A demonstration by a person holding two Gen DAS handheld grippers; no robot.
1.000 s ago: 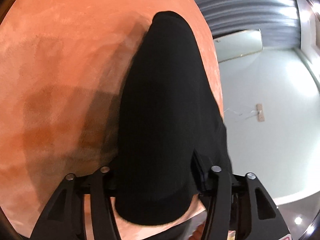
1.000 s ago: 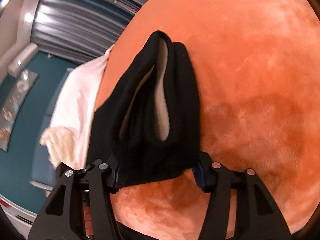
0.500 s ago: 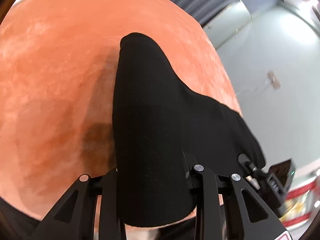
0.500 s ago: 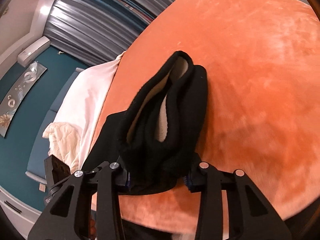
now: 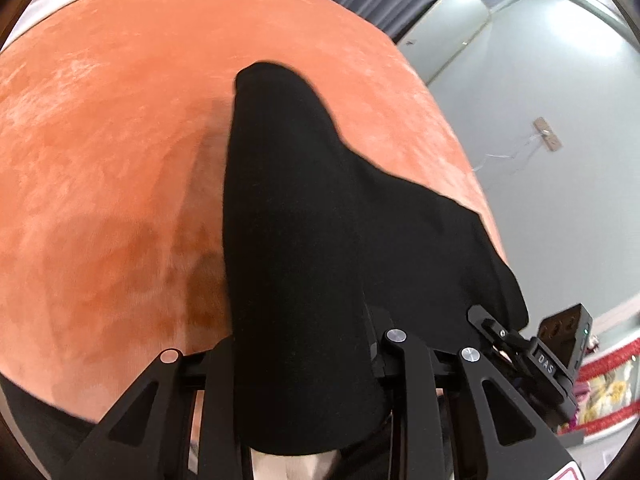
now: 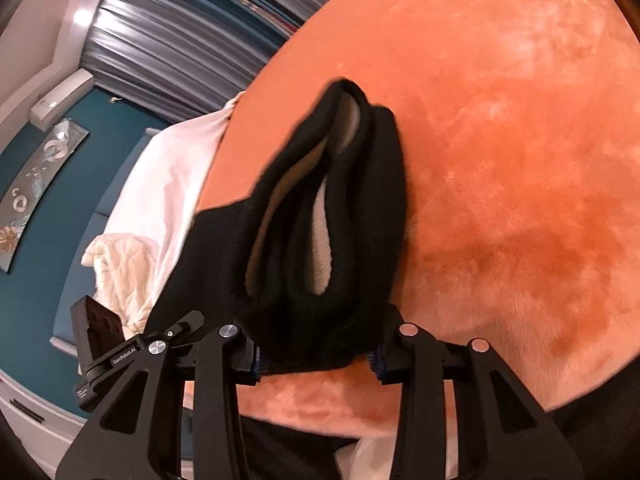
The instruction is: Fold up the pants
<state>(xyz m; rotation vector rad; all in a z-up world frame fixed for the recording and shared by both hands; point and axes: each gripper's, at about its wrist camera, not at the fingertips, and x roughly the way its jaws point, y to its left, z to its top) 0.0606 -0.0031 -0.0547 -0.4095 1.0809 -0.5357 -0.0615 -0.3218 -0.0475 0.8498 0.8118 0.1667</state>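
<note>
Black pants (image 6: pixel 340 240), "GenRobot.AI" label (image 6: pixel 124 355), "DAS" tag (image 5: pixel 545 363)

A bedroom in a home was shown. A bed with an orange blanket (image 6: pixel 500 128) and white sheet (image 6: pixel 168 176) was seen, with grey curtains (image 6: pixel 168 40) at the upper left.

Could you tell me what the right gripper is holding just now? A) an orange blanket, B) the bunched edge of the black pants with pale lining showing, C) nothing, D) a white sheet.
B: the right gripper is shut on the black pants, whose pale lining shows in the folds.
</note>
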